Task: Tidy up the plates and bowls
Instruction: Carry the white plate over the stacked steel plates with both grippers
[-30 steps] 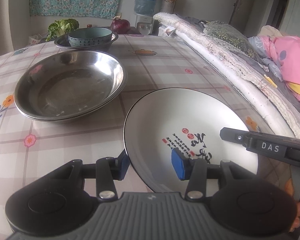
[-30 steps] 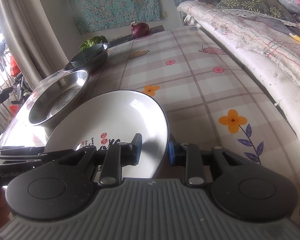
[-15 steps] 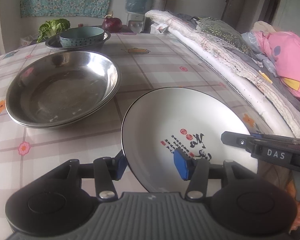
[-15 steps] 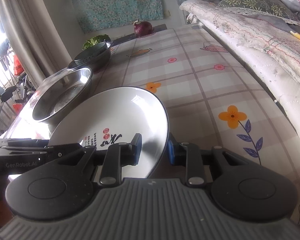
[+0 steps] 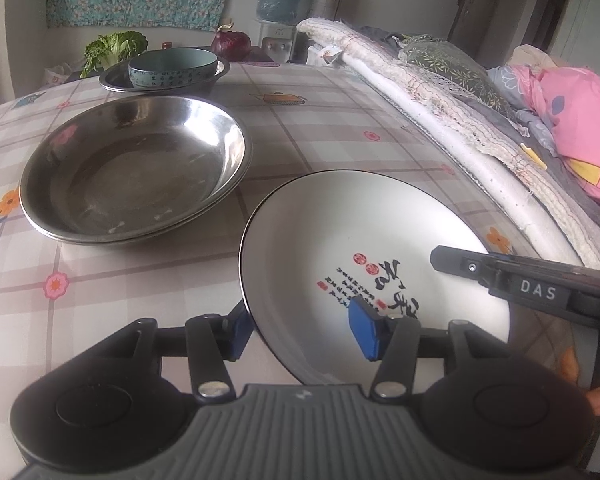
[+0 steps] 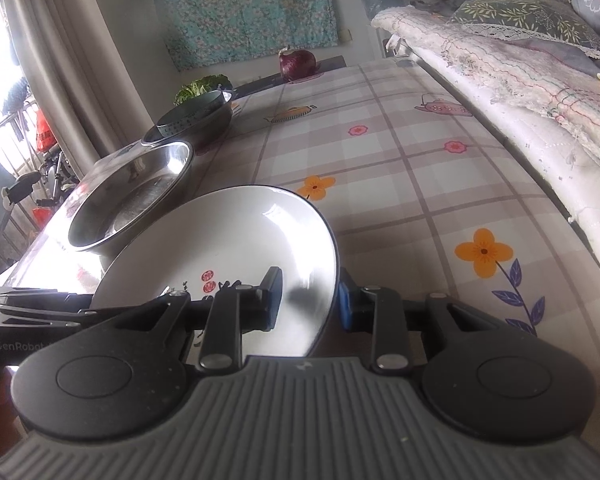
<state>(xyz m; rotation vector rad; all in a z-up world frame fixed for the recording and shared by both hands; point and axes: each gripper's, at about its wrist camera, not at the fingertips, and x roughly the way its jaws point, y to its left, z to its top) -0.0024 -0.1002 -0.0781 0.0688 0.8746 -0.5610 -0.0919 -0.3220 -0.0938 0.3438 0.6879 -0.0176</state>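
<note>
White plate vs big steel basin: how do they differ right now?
The white plate is ceramic with a dark rim and printed script; the steel basin is plain, shiny metal. The basin is deeper and wider. The plate sits between both grippers' fingers; the basin stands untouched. Both are round and empty.

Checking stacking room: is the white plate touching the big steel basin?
Apart. The left wrist view shows tablecloth between white plate and steel basin.
</note>
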